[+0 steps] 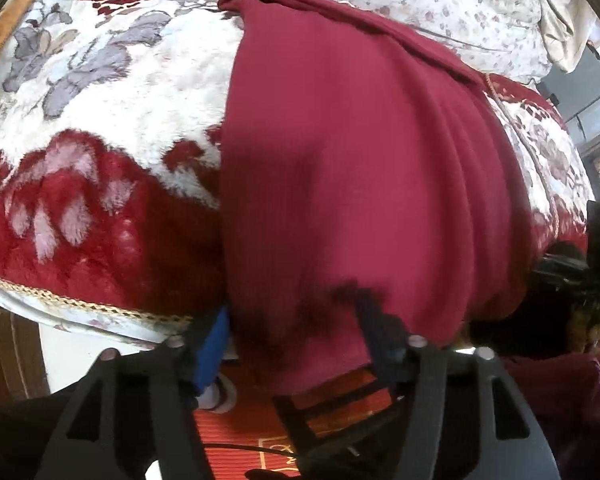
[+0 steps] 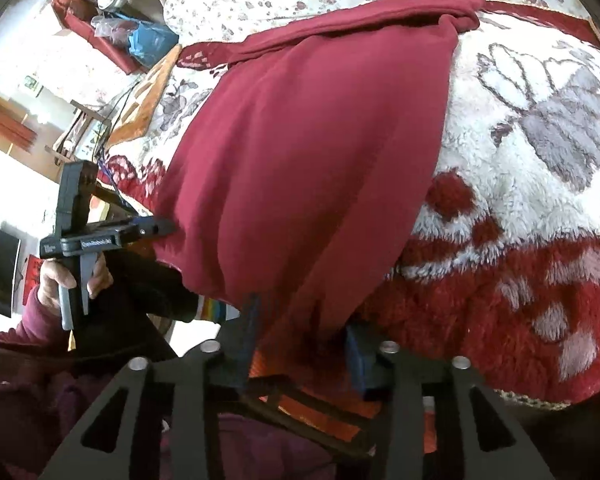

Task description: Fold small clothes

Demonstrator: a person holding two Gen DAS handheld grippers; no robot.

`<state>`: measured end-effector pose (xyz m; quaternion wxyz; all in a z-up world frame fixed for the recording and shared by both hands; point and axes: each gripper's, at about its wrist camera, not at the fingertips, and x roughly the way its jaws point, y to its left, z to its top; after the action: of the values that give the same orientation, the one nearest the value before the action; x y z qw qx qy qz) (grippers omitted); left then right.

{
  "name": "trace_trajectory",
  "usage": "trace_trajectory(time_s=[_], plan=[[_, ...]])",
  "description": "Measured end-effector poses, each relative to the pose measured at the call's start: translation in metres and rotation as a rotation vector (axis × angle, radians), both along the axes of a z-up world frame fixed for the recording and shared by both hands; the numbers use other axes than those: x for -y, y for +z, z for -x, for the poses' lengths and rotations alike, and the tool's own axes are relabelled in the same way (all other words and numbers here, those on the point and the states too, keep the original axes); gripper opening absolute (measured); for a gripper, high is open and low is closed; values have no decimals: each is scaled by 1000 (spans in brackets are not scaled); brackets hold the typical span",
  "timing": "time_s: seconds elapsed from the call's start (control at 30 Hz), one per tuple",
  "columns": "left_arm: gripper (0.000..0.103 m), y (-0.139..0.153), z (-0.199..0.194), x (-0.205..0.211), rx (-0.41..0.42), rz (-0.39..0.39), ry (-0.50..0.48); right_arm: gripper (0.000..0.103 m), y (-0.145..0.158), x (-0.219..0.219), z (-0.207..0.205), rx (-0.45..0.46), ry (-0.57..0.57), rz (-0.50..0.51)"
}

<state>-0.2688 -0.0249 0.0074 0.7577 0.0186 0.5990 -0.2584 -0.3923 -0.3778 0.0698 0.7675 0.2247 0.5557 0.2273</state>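
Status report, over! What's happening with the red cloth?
Left hand-held gripper open, astride hem. Right hand-held gripper same. Red garment spread on blanket, hem overhanging. Nothing blocking.

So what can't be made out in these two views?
- Left tongs, left view: the garment drapes over the tips, so the grip is unclear.
- Right tongs, right view: tips blurred under the hem.
- Garment type: bunched, its near hem hangs past the blanket edge.

A dark red garment (image 1: 360, 168) drapes over the floral blanket (image 1: 100, 140); the left gripper (image 1: 296, 320) straddles its near hem.
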Motion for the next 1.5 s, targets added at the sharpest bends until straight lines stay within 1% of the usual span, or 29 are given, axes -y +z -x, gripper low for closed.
trace_trajectory(time_s=[0.1,0.13,0.17,0.23,0.3,0.37,0.4,0.43,0.47,0.5,0.53,0.57,0.63,0.73,0.83,0.93,1.07,1.13,1.17,1.23,1.3,1.33,1.43,1.5], plan=[[62,0,1,0,2,-4,-6,46,10,4,2,12,21,4],[62,0,-2,1,-1,2,1,48,14,4,4,35,32,-12],[62,-1,-2,0,-5,7,8,51,15,2,4,38,41,-11],[63,-2,-4,0,-7,9,8,51,8,-4,2,10,58,15],[69,-3,-4,0,-5,19,0,51,-4,-7,-1,-16,44,19],[71,-5,-3,0,-12,21,-7,51,-17,-8,-6,-59,11,-17],[71,-6,-3,1,-16,20,-8,50,-21,-8,-6,-65,0,-35],[71,-6,-3,2,-18,18,-9,46,-21,-8,-6,-57,-3,-38],[63,-6,-3,3,-17,14,-10,31,-18,-9,-6,-40,2,-43],[34,-5,-2,4,-8,-6,-9,23,-13,-7,-6,-17,-4,-59],[19,-4,-2,3,-2,-24,-10,15,-8,-6,-6,-2,-14,-78],[9,-3,-5,0,-22,3,-4,15,-2,-3,-6,10,-22,-107],[9,4,-9,-4,-62,79,12,15,12,4,-8,47,-37,-169],[9,25,-10,1,-19,109,-21,15,32,12,-14,99,-62,-227],[9,50,-22,2,27,155,-7,15,50,21,-25,151,-96,-275],[9,77,-47,1,96,200,35,15,63,32,-44,195,-138,-300],[9,108,-94,9,184,239,104,15,83,43,-82,264,-197,-283],[9,115,-119,13,210,252,131,15,88,53,-105,287,-240,-290],[9,116,-132,16,209,261,141,15,88,61,-117,291,-269,-294],[9,115,-164,24,220,264,181,15,86,74,-143,289,-327,-296],[9,109,-190,30,233,244,214,15,81,86,-169,294,-374,-251],[9,104,-205,33,229,239,237,15,77,91,-180,282,-394,-253],[9,84,-247,42,212,223,294,15,52,110,-221,219,-472,-244],[9,73,-266,46,200,223,320,15,31,119,-246,169,-503,-231]])
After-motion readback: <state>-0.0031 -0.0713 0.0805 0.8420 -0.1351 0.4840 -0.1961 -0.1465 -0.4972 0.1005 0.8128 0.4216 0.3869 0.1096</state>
